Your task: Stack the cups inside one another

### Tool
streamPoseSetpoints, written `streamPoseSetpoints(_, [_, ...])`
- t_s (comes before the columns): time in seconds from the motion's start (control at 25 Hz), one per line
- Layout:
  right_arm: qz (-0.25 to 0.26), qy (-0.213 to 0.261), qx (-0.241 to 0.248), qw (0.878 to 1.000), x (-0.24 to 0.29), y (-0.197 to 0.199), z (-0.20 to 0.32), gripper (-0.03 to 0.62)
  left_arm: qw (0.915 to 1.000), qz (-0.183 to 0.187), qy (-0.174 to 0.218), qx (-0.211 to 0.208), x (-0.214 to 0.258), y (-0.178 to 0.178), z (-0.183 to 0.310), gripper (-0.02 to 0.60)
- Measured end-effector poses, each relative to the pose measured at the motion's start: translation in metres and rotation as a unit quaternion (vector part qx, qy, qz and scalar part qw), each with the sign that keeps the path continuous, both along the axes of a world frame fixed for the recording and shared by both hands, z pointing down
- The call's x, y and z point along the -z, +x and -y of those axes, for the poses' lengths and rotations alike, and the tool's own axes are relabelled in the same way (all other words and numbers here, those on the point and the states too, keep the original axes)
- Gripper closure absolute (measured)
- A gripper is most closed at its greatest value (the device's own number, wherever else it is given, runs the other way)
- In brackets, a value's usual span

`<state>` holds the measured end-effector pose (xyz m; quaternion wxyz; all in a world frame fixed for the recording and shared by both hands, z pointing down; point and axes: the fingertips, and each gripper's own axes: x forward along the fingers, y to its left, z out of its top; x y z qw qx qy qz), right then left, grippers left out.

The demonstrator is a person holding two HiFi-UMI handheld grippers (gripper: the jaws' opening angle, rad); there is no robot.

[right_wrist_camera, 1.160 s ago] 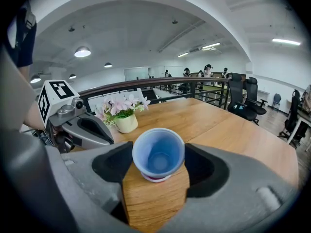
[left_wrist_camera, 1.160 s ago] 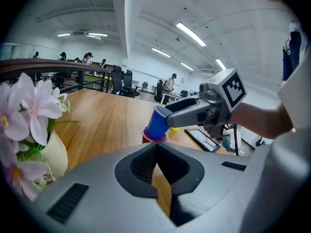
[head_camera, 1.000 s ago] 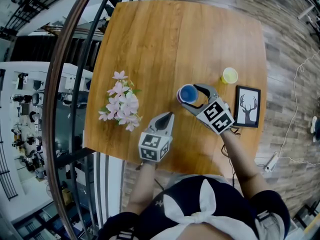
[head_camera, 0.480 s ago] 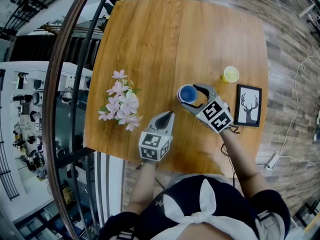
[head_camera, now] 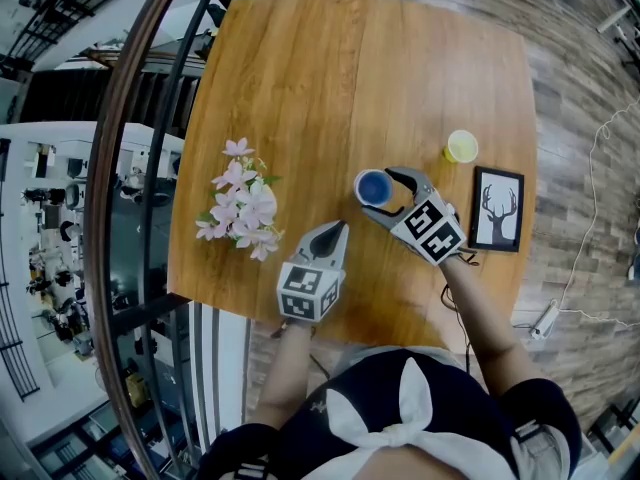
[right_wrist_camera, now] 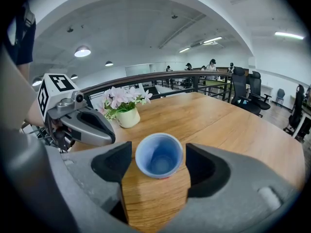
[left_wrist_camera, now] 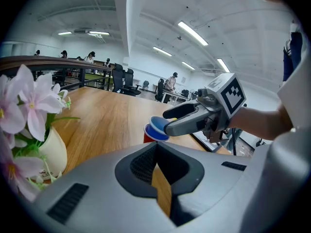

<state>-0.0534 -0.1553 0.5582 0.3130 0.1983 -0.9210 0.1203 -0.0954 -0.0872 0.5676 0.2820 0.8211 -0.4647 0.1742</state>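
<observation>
A blue cup (head_camera: 375, 187) sits nested in a red cup on the wooden table (head_camera: 300, 88); in the left gripper view the red cup (left_wrist_camera: 148, 135) shows under the blue rim. My right gripper (head_camera: 384, 193) is open, its jaws on either side of the blue cup (right_wrist_camera: 159, 155) with a gap on both sides. A yellow cup (head_camera: 461, 147) stands alone to the right, near the table's edge. My left gripper (head_camera: 334, 232) is shut with nothing in it, a short way in front of the stack and pointing toward it. It shows as the left gripper (right_wrist_camera: 82, 123) in the right gripper view.
A white vase of pink flowers (head_camera: 240, 208) stands at the table's left side. A framed deer picture (head_camera: 496, 212) lies at the right edge. A curved railing (head_camera: 130, 168) runs past the table's left edge.
</observation>
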Motion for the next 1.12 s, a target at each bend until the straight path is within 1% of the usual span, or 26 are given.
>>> streamPoseSetpoints(0.36, [0.003, 0.011, -0.007, 1.0, 0.007, 0.004, 0.005, 0.247, 1.0, 0.001, 0.001, 0.002, 0.003, 0.001, -0.002, 0.572])
streamPoseSetpoints(0.68, [0.002, 0.023, -0.026, 0.999, 0.016, 0.02, 0.013, 0.249, 1.0, 0.0, 0.007, 0.001, 0.008, 0.004, -0.001, 0.572])
streamPoseSetpoints(0.8, [0.003, 0.033, -0.04, 0.999, 0.019, 0.031, 0.019, 0.249, 0.9999, 0.001, 0.01, -0.001, 0.01, 0.005, 0.0, 0.572])
streamPoseSetpoints(1.12, [0.006, 0.033, -0.097, 0.995, 0.023, 0.074, 0.034, 0.249, 0.9999, 0.002, 0.011, -0.003, 0.01, 0.01, 0.0, 0.572])
